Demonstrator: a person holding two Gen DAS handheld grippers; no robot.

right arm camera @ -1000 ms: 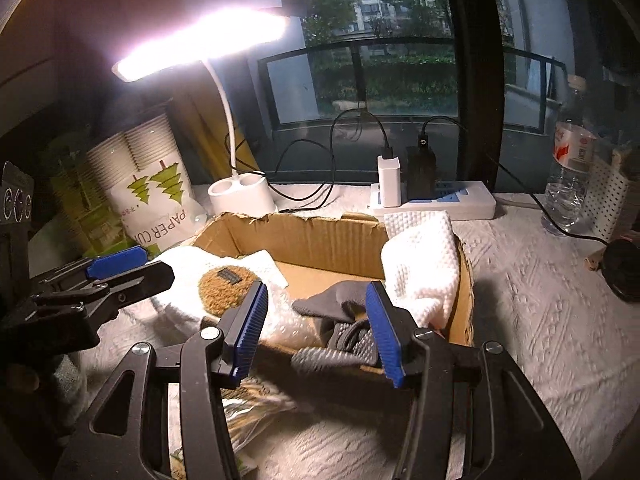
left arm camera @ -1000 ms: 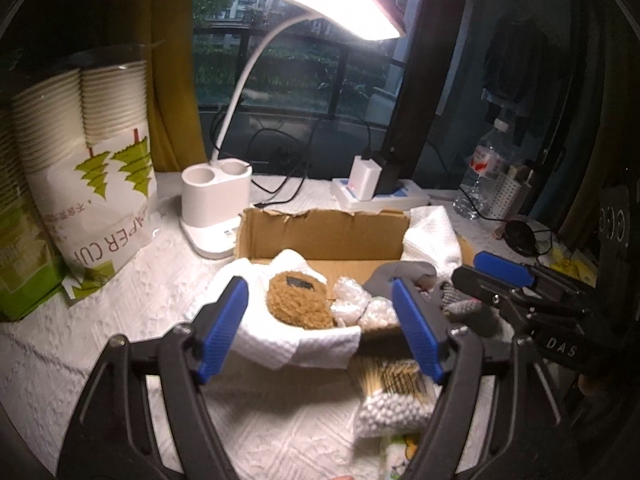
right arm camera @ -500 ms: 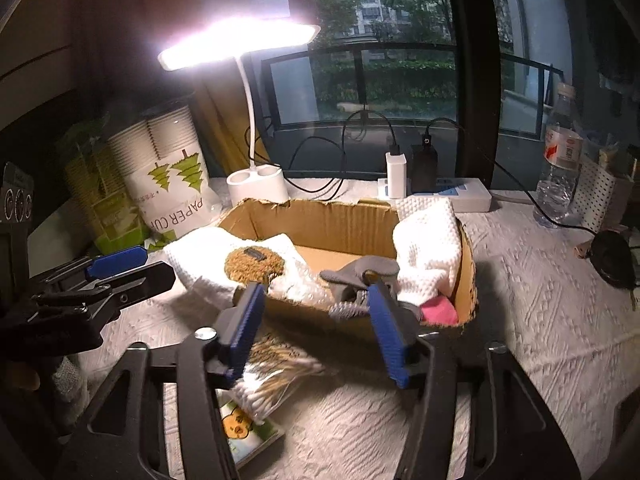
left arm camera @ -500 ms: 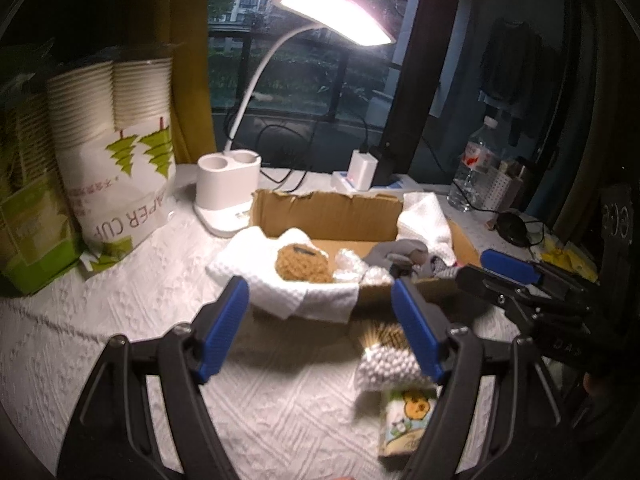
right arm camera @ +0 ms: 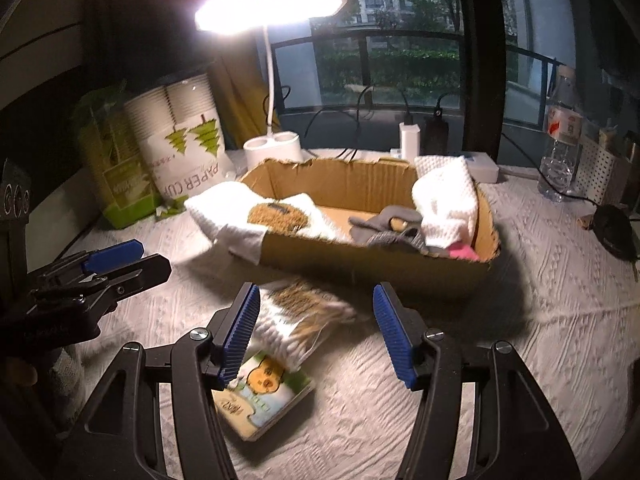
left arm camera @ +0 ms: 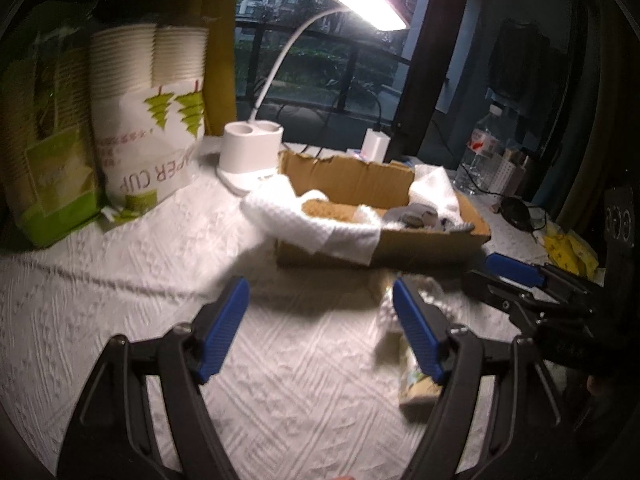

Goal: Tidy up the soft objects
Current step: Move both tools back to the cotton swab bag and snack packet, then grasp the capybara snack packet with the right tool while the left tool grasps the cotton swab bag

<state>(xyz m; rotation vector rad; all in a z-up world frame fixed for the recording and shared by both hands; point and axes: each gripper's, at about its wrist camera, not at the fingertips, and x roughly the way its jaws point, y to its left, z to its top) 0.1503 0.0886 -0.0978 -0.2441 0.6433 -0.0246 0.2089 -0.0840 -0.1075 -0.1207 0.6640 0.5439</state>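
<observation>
both grippers were hanging over the table with nothing in them. the left gripper [left arm camera: 320, 304] had its blue pads spread wide above the white textured tablecloth [left arm camera: 120, 320], and the right gripper [right arm camera: 316, 312] was spread wide too, just over a bag of cotton swabs [right arm camera: 296, 320] lying on a small cartoon tissue pack [right arm camera: 264, 396]. the soft stuff sat in the cardboard box [right arm camera: 360, 272]: a white towel [right arm camera: 232, 216] draped over its left wall with a brown round pad [right arm camera: 276, 216] on it, grey gloves [right arm camera: 392, 228] in the middle, and another white towel [right arm camera: 448, 200] on the right, a pink bit [right arm camera: 462, 253] beside it. a lit desk lamp [right arm camera: 272, 12] and a paper cup sleeve [right arm camera: 184, 148] stood behind.
</observation>
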